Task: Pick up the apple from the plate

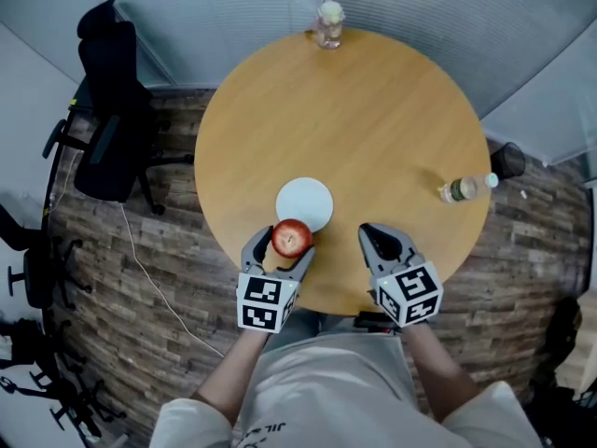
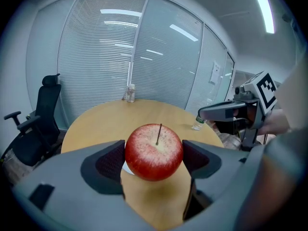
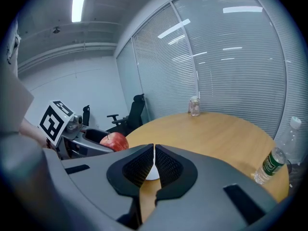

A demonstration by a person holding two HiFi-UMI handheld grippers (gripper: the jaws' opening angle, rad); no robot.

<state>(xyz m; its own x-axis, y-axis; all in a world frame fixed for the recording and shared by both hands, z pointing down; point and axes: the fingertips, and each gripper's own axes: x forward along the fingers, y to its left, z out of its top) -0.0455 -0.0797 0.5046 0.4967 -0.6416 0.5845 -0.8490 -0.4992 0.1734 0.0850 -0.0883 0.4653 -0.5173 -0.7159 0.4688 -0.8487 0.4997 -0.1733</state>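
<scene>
Apple (image 1: 292, 238) is pinched between the two pads of our left gripper (image 1: 284, 244), stem up, one pad on each side of it, so the jaws stand only as far apart as the fruit is wide. From the head view it sits over the near rim of the white plate (image 1: 304, 202), on the side closest to us, and in the left gripper view we see bare wood under it with only a sliver of plate showing behind. Our right gripper (image 1: 373, 233) is just beside it to the right, near the table's front edge, jaws pressed together with nothing in them. The round wooden table (image 1: 373, 129) is mostly bare, so we've got lots of open top beyond the plate and to both sides. Only two other things are on it, both out by the rim: a small water bottle (image 1: 464, 189) near the right edge and a clear jar (image 1: 328, 24) at the far edge. A black office chair (image 1: 112, 129) stands off the table's left side, well apart from it.
</scene>
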